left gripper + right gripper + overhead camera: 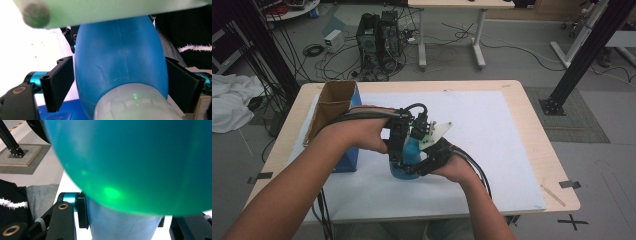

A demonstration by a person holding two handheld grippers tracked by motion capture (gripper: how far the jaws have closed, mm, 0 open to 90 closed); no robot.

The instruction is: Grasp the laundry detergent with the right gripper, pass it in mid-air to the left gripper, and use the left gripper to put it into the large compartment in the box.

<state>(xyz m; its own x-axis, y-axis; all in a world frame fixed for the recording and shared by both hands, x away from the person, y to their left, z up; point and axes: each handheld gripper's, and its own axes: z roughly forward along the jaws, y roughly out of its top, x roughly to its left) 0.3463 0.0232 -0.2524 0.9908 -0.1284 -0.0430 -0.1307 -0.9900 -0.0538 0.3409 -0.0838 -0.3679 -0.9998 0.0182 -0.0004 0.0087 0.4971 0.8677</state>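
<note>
We start wide with the bench (pixel 522 125), a pale wooden top covered by a white sheet (pixel 492 135), and at its left side an open cardboard box (pixel 332 102) with a blue side. In front of that, near the middle of the sheet, both of our hands meet around one thing: a blue plastic bottle (pixel 408 162) standing upright, its long axis running bench to ceiling.

The left tongs (pixel 398 145) come in from the left and the right tongs (pixel 432 157) from the right, so the bottle sits directly between them, about equally near both hands. In the left gripper view the blue body (pixel 120 62) bulges between the two black jaws, each jaw pressed against a flank, so we read these tongs as closed onto the bottle. A paler, whitish collar (pixel 135 105) sits at the bottom of that view.

In the right gripper view the bottle's round body (pixel 140 162) looms large and greenish, and below it a narrower blue section (pixel 120 225) stands between the jaws. The left jaw touches it; the right jaw's contact is mostly hidden, so we judge a grip likely but cannot tell for certain.

Whatever comes next, a twist or a lift, turns on that vertical axis held from opposite sides.
</note>
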